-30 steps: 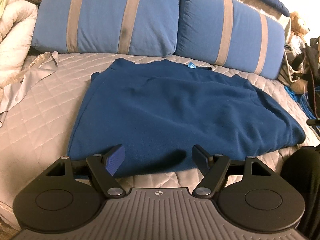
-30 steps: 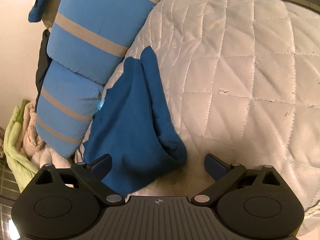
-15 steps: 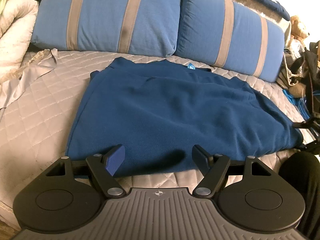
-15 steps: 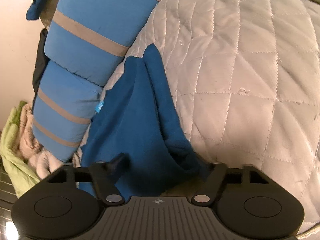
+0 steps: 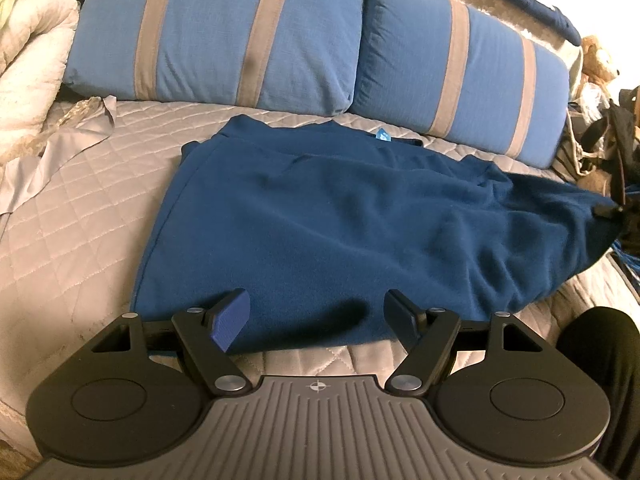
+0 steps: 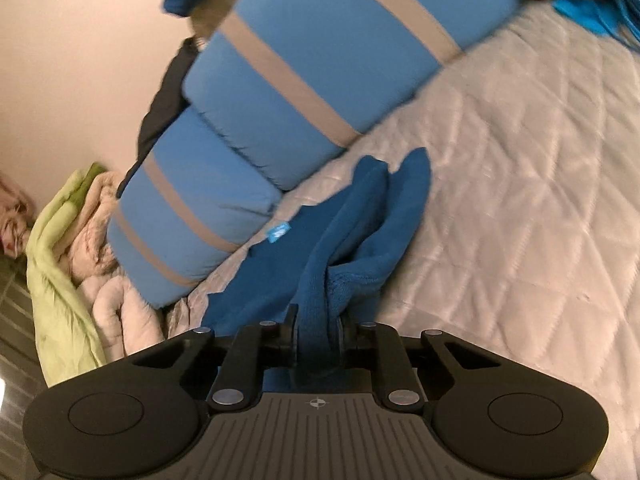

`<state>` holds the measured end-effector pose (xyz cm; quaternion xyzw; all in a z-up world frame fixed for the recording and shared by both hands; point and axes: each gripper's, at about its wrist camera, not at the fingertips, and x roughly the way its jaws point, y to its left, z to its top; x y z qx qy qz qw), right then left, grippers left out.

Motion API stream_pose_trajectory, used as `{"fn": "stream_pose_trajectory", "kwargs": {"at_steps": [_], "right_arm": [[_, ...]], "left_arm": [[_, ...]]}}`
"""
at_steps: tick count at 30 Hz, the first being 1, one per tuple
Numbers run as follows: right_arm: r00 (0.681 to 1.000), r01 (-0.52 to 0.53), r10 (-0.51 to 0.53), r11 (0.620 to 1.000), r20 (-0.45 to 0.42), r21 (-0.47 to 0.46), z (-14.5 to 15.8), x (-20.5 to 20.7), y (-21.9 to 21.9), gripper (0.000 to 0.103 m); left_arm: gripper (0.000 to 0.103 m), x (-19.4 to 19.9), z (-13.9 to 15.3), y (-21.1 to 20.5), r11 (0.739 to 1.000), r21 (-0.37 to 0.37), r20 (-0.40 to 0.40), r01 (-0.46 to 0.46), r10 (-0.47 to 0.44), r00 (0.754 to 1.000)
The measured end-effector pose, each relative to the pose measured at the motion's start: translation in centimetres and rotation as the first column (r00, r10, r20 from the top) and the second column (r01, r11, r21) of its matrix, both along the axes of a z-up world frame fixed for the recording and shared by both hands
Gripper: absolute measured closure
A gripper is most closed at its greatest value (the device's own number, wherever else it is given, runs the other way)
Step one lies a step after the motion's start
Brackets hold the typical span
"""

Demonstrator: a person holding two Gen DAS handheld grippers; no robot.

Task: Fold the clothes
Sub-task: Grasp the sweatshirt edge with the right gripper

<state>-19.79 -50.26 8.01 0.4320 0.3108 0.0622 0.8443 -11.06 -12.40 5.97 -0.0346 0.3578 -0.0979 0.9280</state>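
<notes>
A dark blue fleece garment point(image 5: 340, 224) lies spread on the quilted bed, its collar tag toward the pillows. My left gripper point(image 5: 316, 322) is open and empty, hovering over the garment's near hem. My right gripper point(image 6: 318, 332) is shut on the garment's right end point(image 6: 320, 280), a bunched fold that it holds lifted off the bed. In the left wrist view that lifted end point(image 5: 576, 208) shows at the far right, with the right gripper's tip point(image 5: 608, 211) on it.
Two blue pillows with grey stripes point(image 5: 224, 32) point(image 5: 460, 60) line the far side of the bed point(image 5: 72, 208). A beige comforter point(image 5: 28, 52) is piled at the left. Clutter and cables point(image 5: 612, 128) lie off the right edge. A dark-clothed leg point(image 5: 600, 360) is at the near right.
My right gripper moved onto the garment's right end, shut on it and lifted it up and away. The left gripper stayed open and barely moved.
</notes>
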Motion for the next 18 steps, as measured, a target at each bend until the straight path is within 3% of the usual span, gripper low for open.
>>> {"fn": "stream_pose_trajectory", "kwargs": {"at_steps": [10,16,18], "right_arm": [[0.996,-0.069,0.072,0.996,0.056,-0.059,2.8,2.0,3.6,0.084],[0.990,-0.114,0.121,0.989,0.073,-0.090,4.2,3.4,5.8,0.084],[0.988,-0.125,0.133,0.987,0.074,-0.098,4.6,3.7,6.4,0.084]], "left_arm": [[0.030,-0.6,0.2,0.5,0.998,0.009,0.022,-0.063,0.063,0.998],[0.030,-2.0,0.7,0.4,0.999,0.029,0.056,-0.023,0.022,0.998],[0.030,-2.9,0.9,0.9,1.000,0.002,0.068,-0.001,0.001,0.998]]}}
